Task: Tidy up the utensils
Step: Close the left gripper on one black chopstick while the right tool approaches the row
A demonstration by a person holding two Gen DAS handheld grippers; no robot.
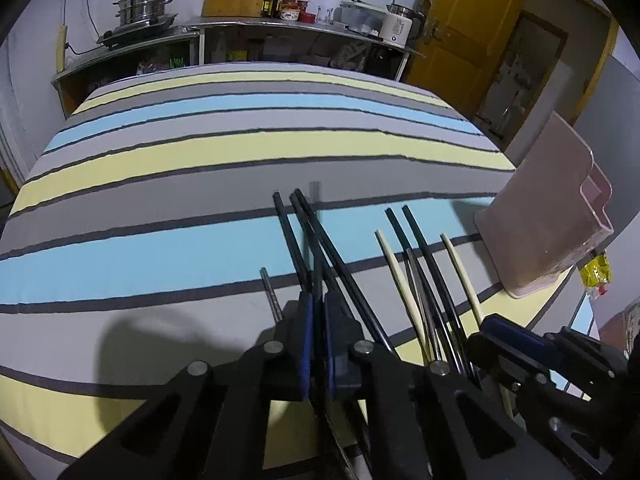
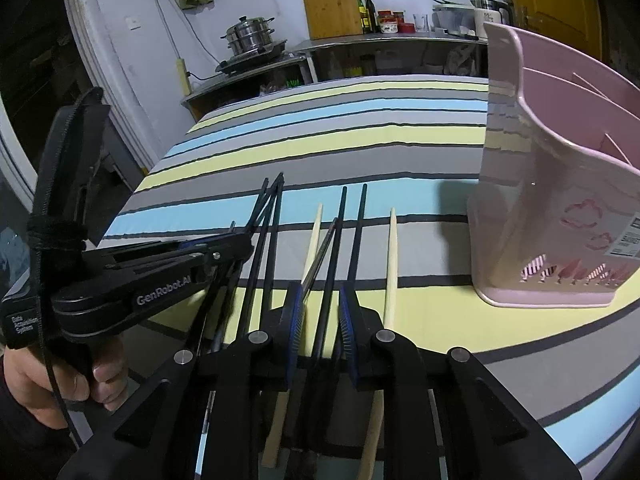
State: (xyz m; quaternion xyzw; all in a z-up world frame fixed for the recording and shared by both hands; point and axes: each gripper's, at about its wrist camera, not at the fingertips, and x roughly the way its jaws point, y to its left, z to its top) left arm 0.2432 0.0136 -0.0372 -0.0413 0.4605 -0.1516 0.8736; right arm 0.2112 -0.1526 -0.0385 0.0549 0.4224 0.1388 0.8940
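Observation:
Several chopsticks lie on a striped tablecloth: black ones, pale wooden ones and a metal one. My left gripper is shut on a black chopstick among a crossed black group; it shows at the left of the right wrist view. My right gripper hovers open over a black chopstick, with a metal one and wooden ones beside it. A pink utensil holder stands upright to the right, also seen in the left wrist view.
A metal counter stands beyond the table's far edge with a steamer pot, bottles, a kettle and a wooden cutting board. A yellow door is at the right.

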